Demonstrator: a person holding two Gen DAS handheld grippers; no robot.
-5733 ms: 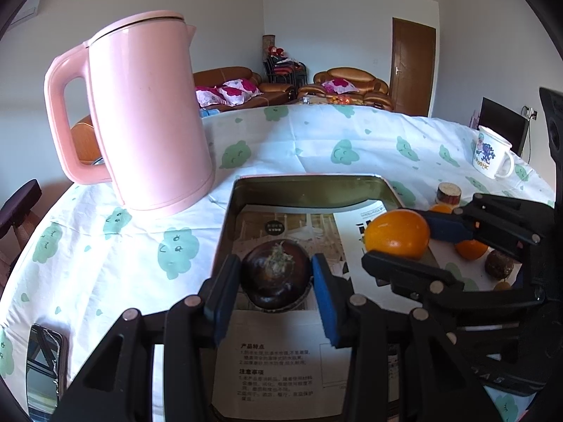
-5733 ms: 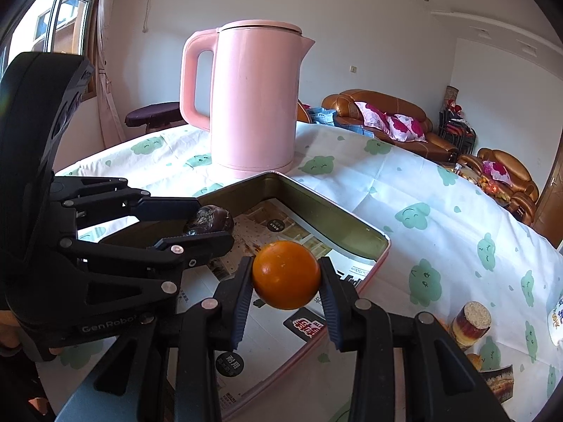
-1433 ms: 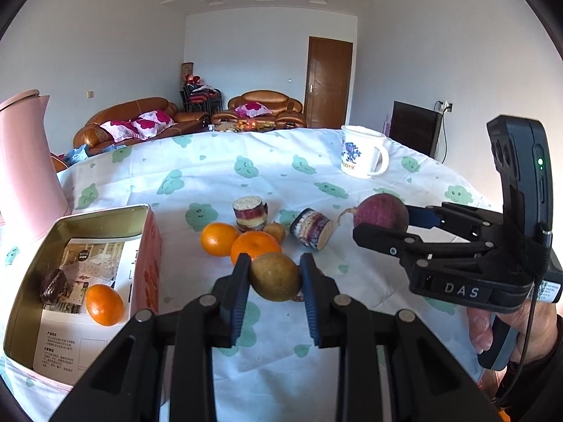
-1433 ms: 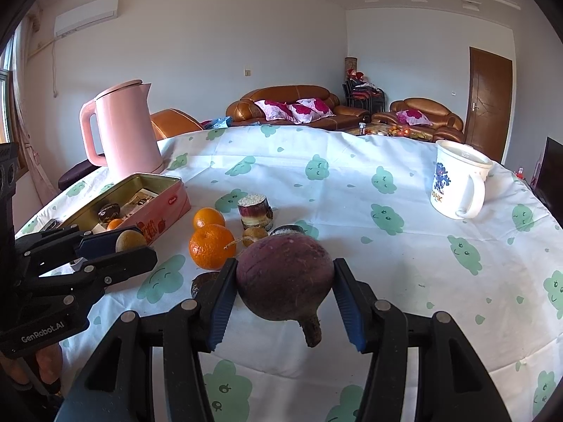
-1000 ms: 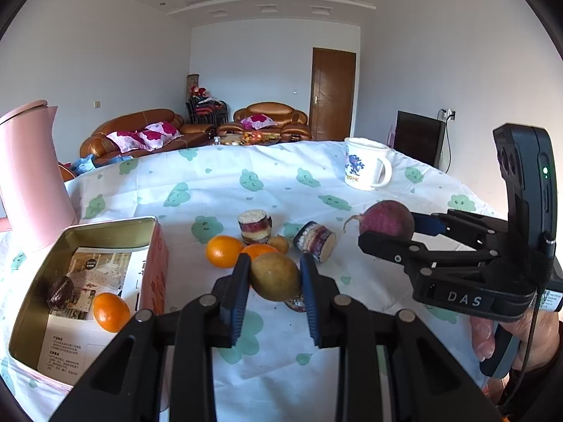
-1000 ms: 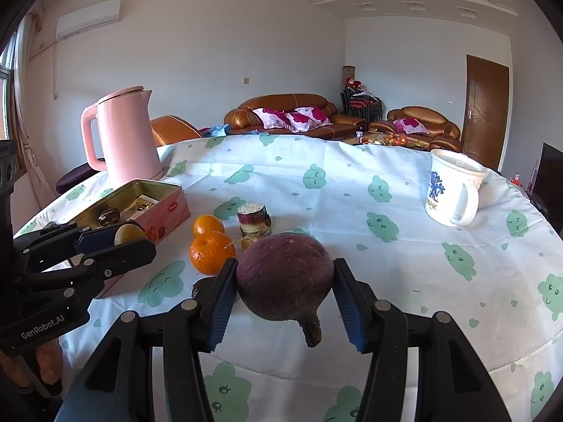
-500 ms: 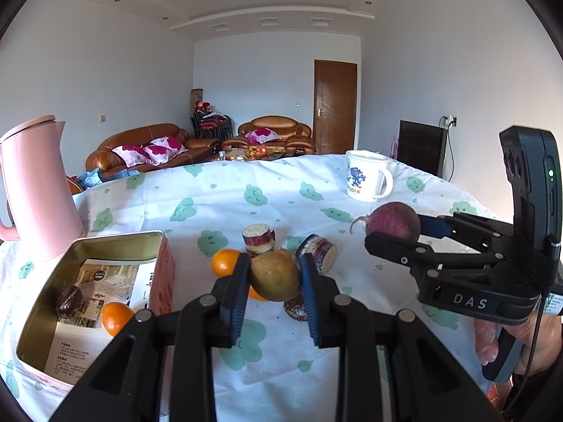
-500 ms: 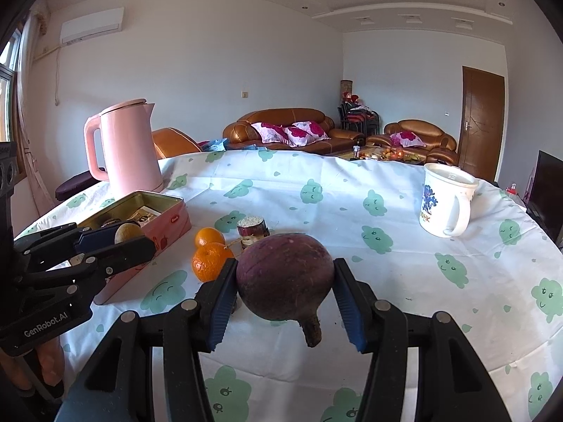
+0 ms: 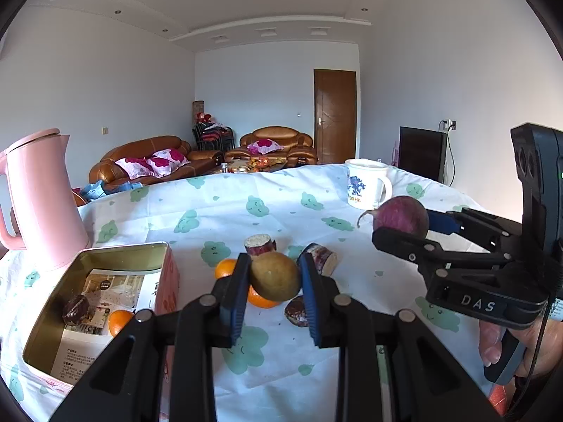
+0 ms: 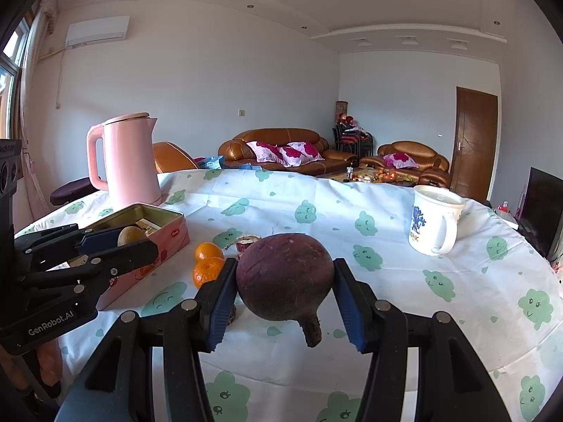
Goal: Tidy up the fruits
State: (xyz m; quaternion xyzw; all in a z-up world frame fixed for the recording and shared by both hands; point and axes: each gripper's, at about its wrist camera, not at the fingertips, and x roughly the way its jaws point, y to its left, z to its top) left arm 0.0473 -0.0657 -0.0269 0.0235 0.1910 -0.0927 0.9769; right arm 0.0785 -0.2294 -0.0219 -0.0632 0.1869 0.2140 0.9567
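My left gripper (image 9: 274,276) is shut on a brown-green round fruit (image 9: 275,275), held above the tablecloth. My right gripper (image 10: 284,283) is shut on a large purple beet (image 10: 285,277) with its root pointing down; the beet (image 9: 401,214) also shows at the right of the left wrist view. An open pink tin (image 9: 116,256) at the left holds an orange (image 9: 119,320) and a dark round fruit (image 9: 75,307) on printed paper. Two oranges (image 10: 207,262) lie on the cloth by the tin (image 10: 165,237).
A pink kettle (image 10: 128,158) stands behind the tin. A white mug (image 10: 432,225) sits at the right. Cut purple-skinned pieces (image 9: 260,244) and a dark round piece (image 9: 297,311) lie among the oranges. A hand (image 9: 492,341) holds the right gripper's handle.
Both grippers have lifted and tilted up with their fruits still held; the table's things now sit lower in both views and more ceiling shows.
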